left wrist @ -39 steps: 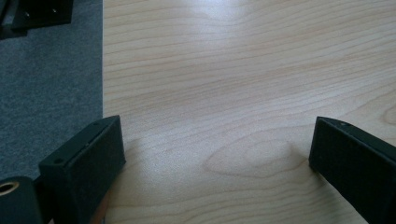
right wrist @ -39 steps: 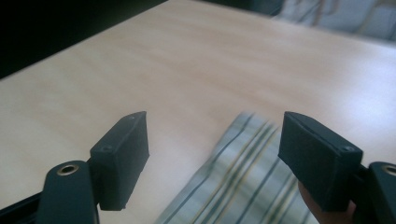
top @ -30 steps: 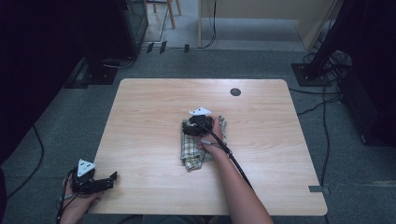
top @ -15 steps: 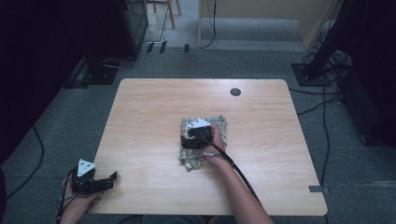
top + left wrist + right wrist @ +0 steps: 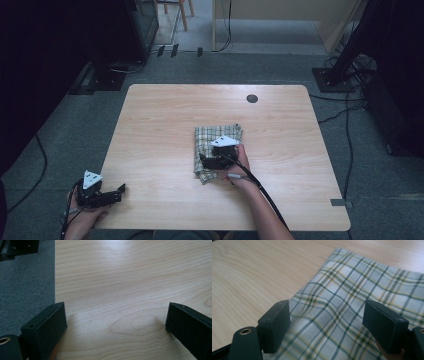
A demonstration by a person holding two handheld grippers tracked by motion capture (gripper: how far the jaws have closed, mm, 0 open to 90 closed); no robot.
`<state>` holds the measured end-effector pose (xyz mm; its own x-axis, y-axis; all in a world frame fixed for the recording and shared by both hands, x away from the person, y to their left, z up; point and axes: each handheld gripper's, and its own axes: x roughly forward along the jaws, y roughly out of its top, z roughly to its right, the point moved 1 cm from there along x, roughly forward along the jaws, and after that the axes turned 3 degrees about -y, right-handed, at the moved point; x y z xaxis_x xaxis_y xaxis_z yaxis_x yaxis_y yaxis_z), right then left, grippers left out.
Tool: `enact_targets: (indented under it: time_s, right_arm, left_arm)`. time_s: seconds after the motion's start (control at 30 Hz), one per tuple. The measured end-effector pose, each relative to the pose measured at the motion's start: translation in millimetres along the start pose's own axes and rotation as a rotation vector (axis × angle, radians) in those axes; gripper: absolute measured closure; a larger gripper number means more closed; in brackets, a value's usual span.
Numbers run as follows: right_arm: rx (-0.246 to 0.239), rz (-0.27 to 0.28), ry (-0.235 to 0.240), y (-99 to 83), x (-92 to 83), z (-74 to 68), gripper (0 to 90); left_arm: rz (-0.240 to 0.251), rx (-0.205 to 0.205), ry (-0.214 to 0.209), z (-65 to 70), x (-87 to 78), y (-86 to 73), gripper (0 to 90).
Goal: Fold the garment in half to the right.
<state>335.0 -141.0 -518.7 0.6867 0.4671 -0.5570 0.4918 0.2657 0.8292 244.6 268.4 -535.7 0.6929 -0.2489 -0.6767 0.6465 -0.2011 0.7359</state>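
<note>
A green-and-yellow plaid cloth (image 5: 216, 134) lies folded near the middle of the wooden table (image 5: 165, 120). My right gripper (image 5: 204, 161) hovers low over the cloth's near half, pointing left. Its jaws have just been opening and stand open. In the right gripper view the cloth (image 5: 342, 290) spreads flat under and between the right gripper (image 5: 325, 315) pads, which do not press on it. My left gripper (image 5: 120, 190) rests at the table's near left corner, open. In the left gripper view, bare wood lies between the jaws of the left gripper (image 5: 116, 317).
A dark round grommet (image 5: 252, 98) sits at the table's far right. Grey carpet (image 5: 25, 290) borders the table's left edge beside my left gripper. Cables and dark equipment stands (image 5: 345, 75) surround the table on the floor.
My right gripper has moved from the cloth's far edge toward the person, over its near half, uncovering the far part. The left gripper has stayed in place.
</note>
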Motion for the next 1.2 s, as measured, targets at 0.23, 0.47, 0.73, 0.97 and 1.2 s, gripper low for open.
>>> enact_targets:
  time_s: [0.23,0.47,0.73,0.97,1.2]
  right_arm:
    - [0.028,0.064,-0.028,-8.1,-28.7,16.2,22.0]
    - [0.082,0.008,-0.089,-27.6,-37.1,43.7,22.0]
    - [0.094,-0.021,-0.073,-42.3,-41.0,52.2,20.3]
    - [0.147,-0.020,-0.096,-49.9,-53.1,71.1,19.3]
    - [0.164,-0.047,-0.133,-56.9,-62.7,86.6,14.3]
  left_arm:
    - [0.000,0.000,0.000,0.0,0.0,0.0,3.7]
    - [0.000,0.000,0.000,0.0,0.0,0.0,3.7]
    - [0.000,0.000,0.000,0.0,0.0,0.0,3.7]
    - [0.000,0.000,0.000,0.0,0.0,0.0,3.7]
    - [0.000,0.000,0.000,0.1,0.0,0.0,3.7]
